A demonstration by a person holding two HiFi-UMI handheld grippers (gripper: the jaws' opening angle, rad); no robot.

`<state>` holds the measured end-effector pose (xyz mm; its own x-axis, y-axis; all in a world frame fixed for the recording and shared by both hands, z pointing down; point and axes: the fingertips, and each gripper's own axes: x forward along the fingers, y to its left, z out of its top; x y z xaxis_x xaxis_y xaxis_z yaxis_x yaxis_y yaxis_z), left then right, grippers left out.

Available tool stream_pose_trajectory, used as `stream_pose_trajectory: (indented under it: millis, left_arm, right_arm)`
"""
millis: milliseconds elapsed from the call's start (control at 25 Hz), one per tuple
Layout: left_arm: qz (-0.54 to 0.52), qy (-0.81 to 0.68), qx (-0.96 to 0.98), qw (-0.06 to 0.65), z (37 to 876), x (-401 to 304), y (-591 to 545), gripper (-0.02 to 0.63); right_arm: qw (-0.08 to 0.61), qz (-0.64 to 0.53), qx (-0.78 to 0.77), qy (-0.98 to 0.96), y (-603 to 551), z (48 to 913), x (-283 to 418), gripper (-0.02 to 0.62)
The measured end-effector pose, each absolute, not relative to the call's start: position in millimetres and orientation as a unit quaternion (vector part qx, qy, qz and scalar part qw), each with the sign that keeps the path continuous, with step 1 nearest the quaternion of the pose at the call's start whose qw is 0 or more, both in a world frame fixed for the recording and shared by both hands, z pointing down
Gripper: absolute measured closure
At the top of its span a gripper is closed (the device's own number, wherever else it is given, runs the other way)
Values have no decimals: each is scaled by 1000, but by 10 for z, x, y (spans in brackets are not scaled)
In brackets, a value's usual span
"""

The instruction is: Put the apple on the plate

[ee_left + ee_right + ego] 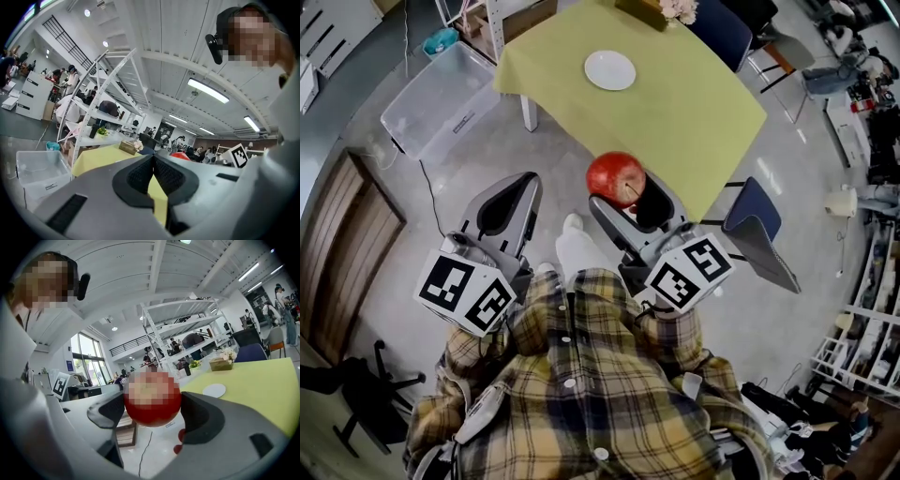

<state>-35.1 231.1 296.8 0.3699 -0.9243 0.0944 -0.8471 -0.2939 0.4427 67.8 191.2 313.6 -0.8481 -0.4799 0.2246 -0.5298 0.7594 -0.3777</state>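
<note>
- Apple (615, 174) pinched between right gripper's (625, 194) fingers at frame centre.
- Plate (609, 70) lies upper centre on the yellow bench (703, 108), well apart from it.
- Left gripper's (525, 184) fingers pressed together, holding nothing.

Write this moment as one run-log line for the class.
left gripper: shut, empty | right gripper: shut on apple, short of table | plate: empty, on table | step: placing not yet done
</note>
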Motion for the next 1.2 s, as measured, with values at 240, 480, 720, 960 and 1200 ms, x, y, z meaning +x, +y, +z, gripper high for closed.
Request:
stream_pose_trajectory:
  millis: [240, 480, 720, 960, 1200]
  left_arm:
    - [-92, -557, 798, 212, 2893, -303, 1734, 598]
    - [-91, -563, 793, 214, 2871, -220, 1250, 598]
    - [-107, -571, 785, 215, 2875, -213, 824, 598]
    - [-108, -562, 792, 212, 2850, -85, 538, 598]
    - [-105, -557, 795, 218, 2903, -176, 262, 598]
  right_arm:
    - [70, 232, 262, -934, 1336, 3186, 730, 225]
    - [71, 234, 259, -934, 824, 3167, 835, 225]
    - [72, 231, 263, -934, 418, 3163, 981, 225]
    - [71, 233, 272, -931, 202, 3180, 1139, 225]
    - [71, 240, 280, -927, -25, 3232, 1073, 225]
